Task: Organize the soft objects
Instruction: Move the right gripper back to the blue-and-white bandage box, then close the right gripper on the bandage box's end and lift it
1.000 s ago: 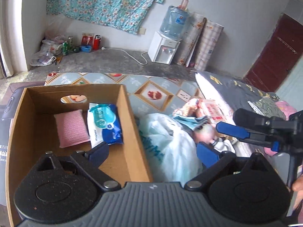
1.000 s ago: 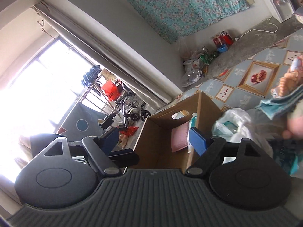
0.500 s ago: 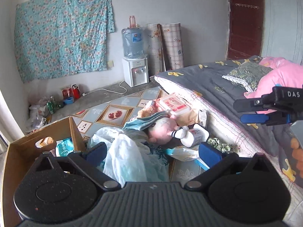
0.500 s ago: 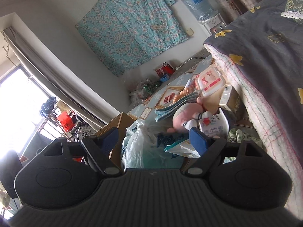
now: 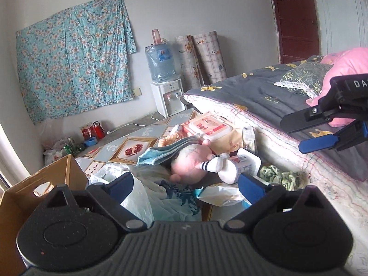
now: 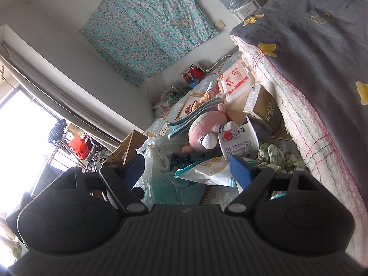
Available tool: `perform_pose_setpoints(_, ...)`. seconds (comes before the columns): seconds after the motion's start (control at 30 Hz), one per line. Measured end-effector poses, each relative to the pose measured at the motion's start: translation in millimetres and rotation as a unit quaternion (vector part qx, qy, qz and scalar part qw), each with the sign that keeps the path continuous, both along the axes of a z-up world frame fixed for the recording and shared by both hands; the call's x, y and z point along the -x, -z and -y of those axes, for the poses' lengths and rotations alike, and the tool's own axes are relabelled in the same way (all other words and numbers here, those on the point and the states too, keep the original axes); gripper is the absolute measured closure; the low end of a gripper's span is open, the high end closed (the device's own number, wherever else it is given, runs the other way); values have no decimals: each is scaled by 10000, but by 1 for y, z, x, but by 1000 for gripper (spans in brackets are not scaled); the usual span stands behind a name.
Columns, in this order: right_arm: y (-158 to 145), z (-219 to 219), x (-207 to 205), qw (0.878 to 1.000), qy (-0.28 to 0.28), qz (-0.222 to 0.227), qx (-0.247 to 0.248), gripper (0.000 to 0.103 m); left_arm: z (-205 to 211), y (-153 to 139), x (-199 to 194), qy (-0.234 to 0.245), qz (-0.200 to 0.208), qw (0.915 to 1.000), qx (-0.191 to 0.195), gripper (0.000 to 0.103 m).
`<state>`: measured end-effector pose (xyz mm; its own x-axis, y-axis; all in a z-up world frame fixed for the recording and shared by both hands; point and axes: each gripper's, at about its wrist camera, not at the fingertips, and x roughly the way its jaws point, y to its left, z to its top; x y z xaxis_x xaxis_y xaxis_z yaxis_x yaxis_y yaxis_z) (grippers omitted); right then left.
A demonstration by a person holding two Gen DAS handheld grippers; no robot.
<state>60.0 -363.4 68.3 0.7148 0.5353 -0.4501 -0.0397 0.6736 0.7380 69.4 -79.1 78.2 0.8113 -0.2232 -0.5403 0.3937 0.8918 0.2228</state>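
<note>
A pile of soft things lies on the floor mat beside the bed: a pink plush toy (image 5: 186, 162) (image 6: 201, 130), a folded blue towel (image 5: 161, 153), a striped white sock (image 5: 215, 165), a green cloth (image 5: 279, 176) (image 6: 276, 155) and a white plastic bag (image 5: 138, 197). My left gripper (image 5: 186, 186) hovers just short of the pile; its jaws are closing with nothing between the pads. Over the same pile my right gripper (image 6: 188, 170) is open and empty, above a white pouch (image 6: 207, 170). It also shows at the right as the right gripper (image 5: 307, 132).
A cardboard box (image 5: 34, 197) (image 6: 125, 148) stands left of the pile. The bed (image 5: 264, 105) with a dark quilt rises on the right. A wet-wipes pack (image 5: 207, 126), a carton (image 6: 264, 108) and a milk pack (image 5: 247, 164) lie among the soft things. A water dispenser (image 5: 168, 101) stands by the wall.
Both views swung away from the cardboard box to the pile beside the bed. Both grippers came lower and closer to the plush toy and bags.
</note>
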Motion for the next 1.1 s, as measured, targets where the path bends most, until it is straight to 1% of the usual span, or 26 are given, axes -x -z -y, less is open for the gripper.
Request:
perform_pose_setpoints(0.1, 5, -3, -10, 10000, 12, -44, -61, 25, 1, 7, -7, 5, 2, 10000, -51, 12)
perform_pose_setpoints(0.17, 8, -7, -11, 10000, 23, -58, 17, 28, 2, 12, -9, 73, -145, 9999, 4, 16)
perform_pose_setpoints(0.23, 13, -9, -9, 9999, -5, -96, 80, 32, 4, 21, -10, 186, -411, 9989, 115, 21)
perform_pose_setpoints(0.3, 20, -11, -2, 9997, -43, -158, 154, 37, 9, 30, -7, 302, -660, 9972, 178, 28)
perform_pose_setpoints(0.33, 24, -11, 4, 9995, -53, -196, 222, 41, 12, 36, -5, 361, -805, 9959, 211, 30)
perform_pose_setpoints(0.4, 34, -9, 18, 9985, -10, -316, 445, 46, 18, 46, 1, 531, -1047, 9927, 282, 36)
perform_pose_setpoints(0.43, 39, -8, 22, 9976, 40, -392, 564, 51, 22, 50, 4, 621, -1154, 9909, 304, 37)
perform_pose_setpoints(0.5, 52, -2, 25, 9947, 157, -599, 819, 54, 30, 59, 10, 779, -1339, 9874, 325, 40)
perform_pose_setpoints(0.53, 58, -1, 23, 9925, 216, -691, 985, 57, 36, 65, 13, 866, -1438, 9853, 310, 41)
perform_pose_setpoints(0.57, 61, -2, 21, 9901, 256, -733, 1170, 58, 41, 71, 15, 933, -1513, 9837, 275, 44)
perform_pose_setpoints(0.6, 68, -3, 16, 9863, 272, -770, 1431, 58, 45, 76, 17, 996, -1566, 9823, 261, 45)
perform_pose_setpoints(0.67, 78, -7, 7, 9812, 259, -884, 1697, 60, 56, 90, 18, 1094, -1710, 9788, 265, 45)
perform_pose_setpoints(0.73, 91, -12, -3, 9779, 154, -975, 1842, 62, 65, 103, 15, 1158, -1913, 9743, 277, 45)
perform_pose_setpoints(0.8, 97, -16, -9, 9764, 65, -996, 1916, 65, 70, 114, 9, 1146, -2127, 9700, 284, 45)
perform_pose_setpoints(0.9, 98, -17, -12, 9772, -62, -972, 1885, 66, 74, 126, 1, 1128, -2296, 9659, 389, 44)
perform_pose_setpoints(0.93, 98, -17, -12, 9780, -118, -985, 1833, 66, 74, 126, 2, 1145, -2214, 9674, 443, 44)
perform_pose_setpoints(0.97, 99, -18, -12, 9790, -169, -1011, 1765, 66, 73, 126, 2, 1178, -2211, 9670, 470, 44)
perform_pose_setpoints(1.03, 99, -19, -9, 9820, -288, -1089, 1519, 67, 72, 126, 2, 1231, -2284, 9641, 568, 44)
perform_pose_setpoints(1.1, 102, -21, -5, 9839, -333, -1147, 1332, 67, 69, 125, 5, 1181, -2291, 9645, 578, 41)
